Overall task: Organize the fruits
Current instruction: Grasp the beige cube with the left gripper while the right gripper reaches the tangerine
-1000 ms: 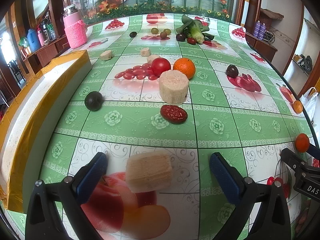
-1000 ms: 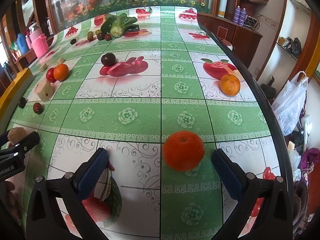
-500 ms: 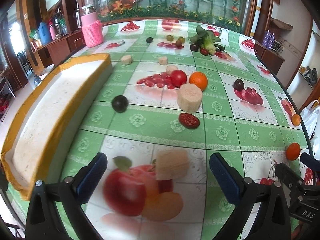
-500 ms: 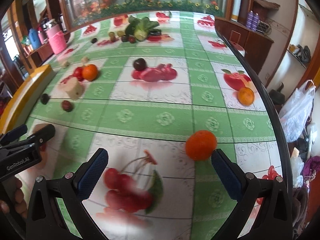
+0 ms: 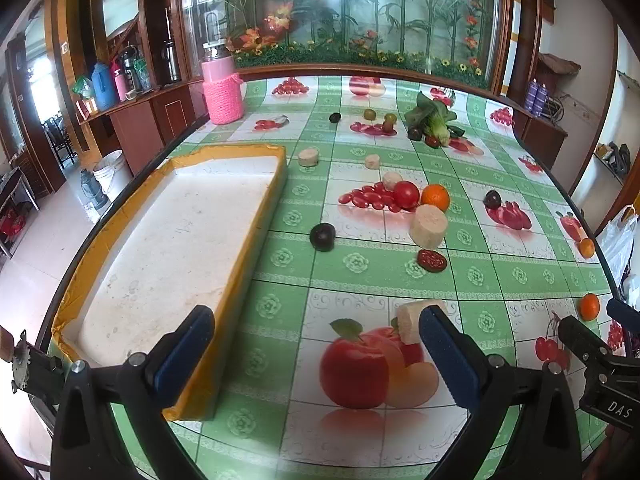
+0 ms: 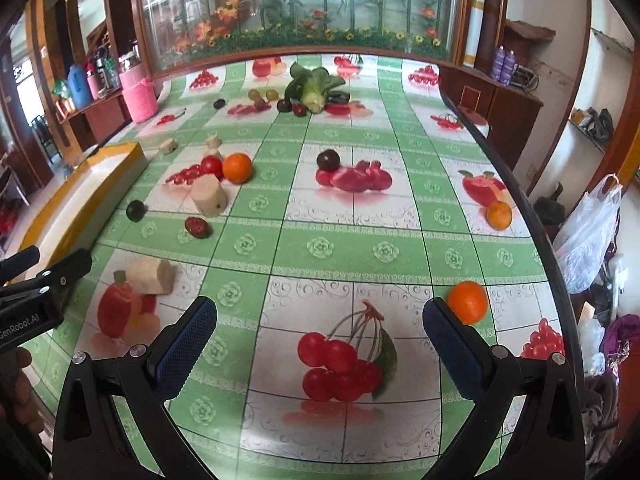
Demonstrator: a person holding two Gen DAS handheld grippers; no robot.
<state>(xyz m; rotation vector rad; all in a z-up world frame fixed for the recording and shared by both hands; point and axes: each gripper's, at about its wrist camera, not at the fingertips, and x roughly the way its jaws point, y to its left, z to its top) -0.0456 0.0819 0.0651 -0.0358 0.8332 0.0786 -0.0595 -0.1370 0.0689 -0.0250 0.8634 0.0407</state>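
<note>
the nearest orange (image 6: pixel 467 302) sits on the tablecloth (image 6: pixel 320 248) near the table's right edge, just beyond my right gripper (image 6: pixel 320 344)'s right fingertip. both my right gripper and my left gripper (image 5: pixel 312 352) are spread wide and empty. the foam tray (image 5: pixel 176 248) lies along the left edge. to grasp well, i judge i should shift right until the orange is centred between the fingers, then close gently so it cannot roll off.
</note>
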